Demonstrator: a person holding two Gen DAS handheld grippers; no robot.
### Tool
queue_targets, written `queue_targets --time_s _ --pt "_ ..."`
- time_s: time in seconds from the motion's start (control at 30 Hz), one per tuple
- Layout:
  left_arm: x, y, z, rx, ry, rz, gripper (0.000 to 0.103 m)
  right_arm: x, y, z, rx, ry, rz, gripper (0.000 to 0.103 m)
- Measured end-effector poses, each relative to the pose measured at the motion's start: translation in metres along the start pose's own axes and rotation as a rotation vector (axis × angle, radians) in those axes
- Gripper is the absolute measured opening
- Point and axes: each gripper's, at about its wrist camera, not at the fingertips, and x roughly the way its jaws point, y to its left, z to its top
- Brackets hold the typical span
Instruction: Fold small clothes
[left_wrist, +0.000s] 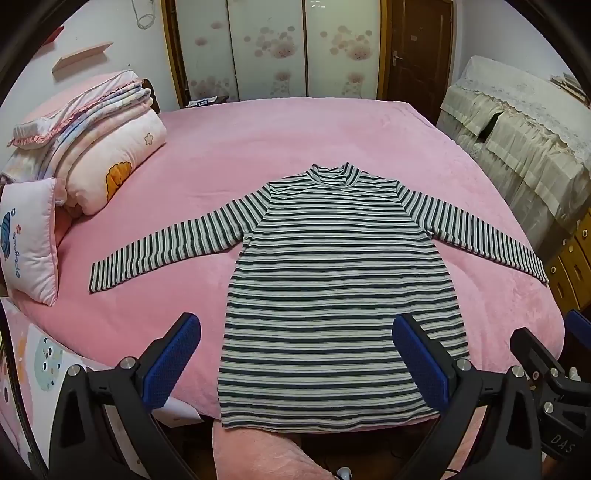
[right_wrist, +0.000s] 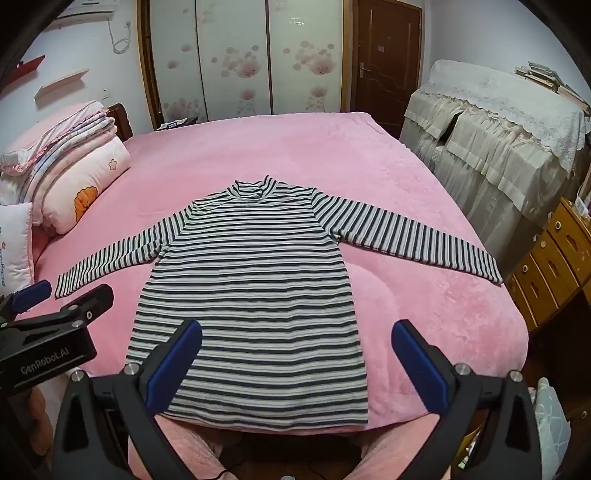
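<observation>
Striped in dark green and white, one long-sleeved top (left_wrist: 332, 295) is laid flat on a pink bed cover (left_wrist: 258, 147), its collar at the far end, its hem at the near edge and both sleeves spread outward. Two grippers are seen, each with two blue-padded fingers held wide apart and nothing gripped between them. The left gripper (left_wrist: 295, 362) is held above the hem, so that the lower body of the top is framed between its fingers; the left sleeve cuff lies beyond and outside its left finger. The right gripper (right_wrist: 297, 365) is likewise poised over the hem's right half, with the top's lower right corner seen between its fingers (right_wrist: 417, 365). Beyond the left fingers, one stack of folded quilts (left_wrist: 103, 147) and one white cushion (left_wrist: 29, 240) are seen at the bed's far left. One cloth-draped cabinet (right_wrist: 498, 140) is seen beyond the right fingers, beside one wooden chest of drawers (right_wrist: 550, 258).
</observation>
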Motion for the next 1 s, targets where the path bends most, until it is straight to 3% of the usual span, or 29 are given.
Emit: queue_targets --time_s 1.0 --pt "0.015 0.010 0.004 -0.005 0.024 -0.008 0.103 0.012 -0.004 0.004 0.012 0.010 0.000 0.103"
